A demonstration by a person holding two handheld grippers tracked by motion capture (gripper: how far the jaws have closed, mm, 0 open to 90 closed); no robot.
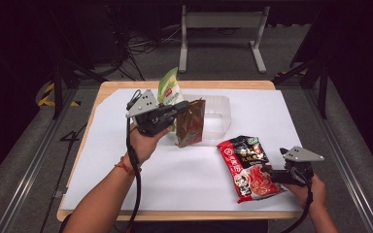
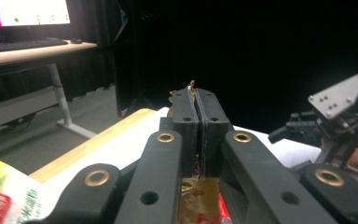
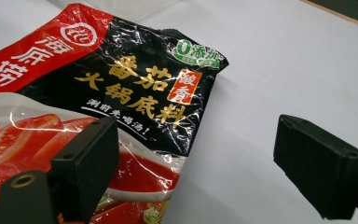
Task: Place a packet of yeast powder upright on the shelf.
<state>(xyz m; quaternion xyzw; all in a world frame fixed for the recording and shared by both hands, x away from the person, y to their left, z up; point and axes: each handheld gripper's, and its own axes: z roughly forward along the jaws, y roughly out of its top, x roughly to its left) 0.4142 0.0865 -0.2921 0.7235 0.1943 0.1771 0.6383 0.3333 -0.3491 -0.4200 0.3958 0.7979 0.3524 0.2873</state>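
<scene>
My left gripper (image 1: 183,107) is shut on the top edge of a brown pouch (image 1: 191,124), which hangs above the white sheet in front of a clear plastic tub (image 1: 217,112). In the left gripper view the jaws of the left gripper (image 2: 196,126) are pressed together with the brown pouch (image 2: 200,198) below them. A green and white bag (image 1: 169,89) stands just behind that hand. A red and black hot-pot soup packet (image 1: 247,165) lies flat at the right. My right gripper (image 1: 268,173) is open at its right edge; the soup packet (image 3: 121,84) lies under the left jaw.
A white sheet (image 1: 175,170) covers the wooden table (image 1: 121,85). The green bag (image 2: 4,196) shows at the lower left of the left gripper view, and the other hand's gripper (image 2: 326,121) farther off. A desk with a monitor (image 2: 28,11) stands beyond.
</scene>
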